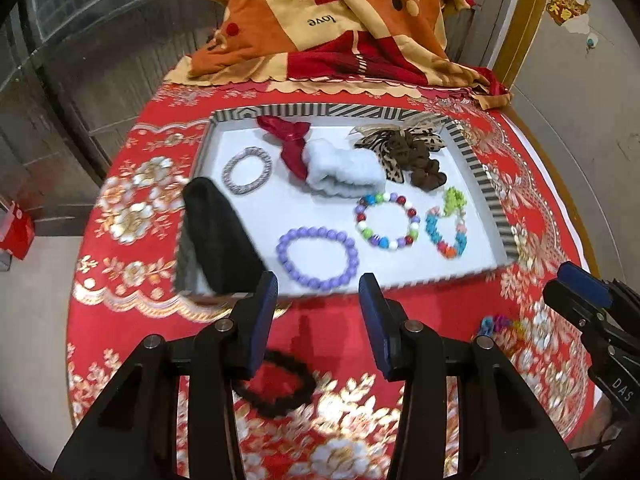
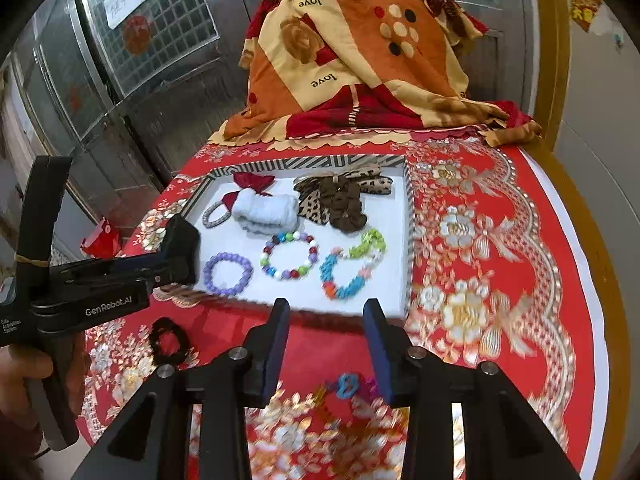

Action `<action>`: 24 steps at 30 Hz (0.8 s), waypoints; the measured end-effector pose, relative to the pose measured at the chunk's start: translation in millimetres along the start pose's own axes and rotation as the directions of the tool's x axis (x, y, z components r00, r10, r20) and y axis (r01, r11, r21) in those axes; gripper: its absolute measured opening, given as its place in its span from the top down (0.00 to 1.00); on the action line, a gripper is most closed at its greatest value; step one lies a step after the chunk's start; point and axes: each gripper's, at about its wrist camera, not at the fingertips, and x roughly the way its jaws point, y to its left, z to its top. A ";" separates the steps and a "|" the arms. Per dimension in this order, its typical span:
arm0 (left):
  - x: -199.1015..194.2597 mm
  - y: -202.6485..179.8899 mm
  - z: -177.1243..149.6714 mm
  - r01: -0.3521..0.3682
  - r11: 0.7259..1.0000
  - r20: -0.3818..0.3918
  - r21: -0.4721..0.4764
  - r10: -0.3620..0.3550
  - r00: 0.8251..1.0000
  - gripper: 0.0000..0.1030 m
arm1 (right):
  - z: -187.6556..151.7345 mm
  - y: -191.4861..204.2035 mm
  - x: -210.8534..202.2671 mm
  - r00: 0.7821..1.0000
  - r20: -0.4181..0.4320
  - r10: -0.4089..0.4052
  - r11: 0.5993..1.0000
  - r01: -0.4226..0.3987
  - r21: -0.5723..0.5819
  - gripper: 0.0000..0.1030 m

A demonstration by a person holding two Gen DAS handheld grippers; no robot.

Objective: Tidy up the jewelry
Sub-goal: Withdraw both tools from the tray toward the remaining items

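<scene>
black scrunchie (image 1: 276,384) lies on desk under spread, empty left fingers (image 1: 264,312); colourful bracelet (image 2: 346,386) under spread, empty right fingers (image 2: 280,340). lower straight, pinch band, lift into tray (image 2: 406,240).

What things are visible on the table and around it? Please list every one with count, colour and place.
tray: 1, white, striped rim, table middle
purple bracelet: 1, in tray, near edge
multicolour bracelet: 1, in tray, beside the purple one
blue-green bracelet: 1, in tray, right side
silver bracelet: 1, in tray, left
red bow: 1, in tray, far side
white band: 1, pale, fluffy, tray middle
leopard bow: 1, in tray, far right
brown scrunchie: 1, on the leopard bow
black scrunchie: 1, on cloth, outside tray
small colourful piece: 1, blurred, on cloth, outside tray
tablecloth: 1, red and gold
blanket: 1, orange, red, behind tray
left tongs: open, empty
right tongs: open, empty
hand: 1, holding left tongs
</scene>
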 end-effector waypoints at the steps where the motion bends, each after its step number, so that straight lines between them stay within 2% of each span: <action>1: -4.7 2.3 -4.9 -0.007 1.000 0.007 0.002 0.007 1.000 0.60 | -4.8 2.5 -2.6 1.000 -0.006 -0.002 1.000 0.002 0.004 0.64; 14: -31.1 21.0 -40.4 -0.004 1.000 0.013 -0.010 0.005 1.000 0.60 | -44.8 17.6 -24.4 0.999 -0.039 -0.022 1.000 0.022 -0.008 0.63; 24: -31.3 23.8 -48.6 -0.005 1.000 0.000 -0.009 0.005 1.000 0.60 | -58.7 12.7 -27.6 0.997 -0.070 -0.029 1.000 0.029 -0.006 0.63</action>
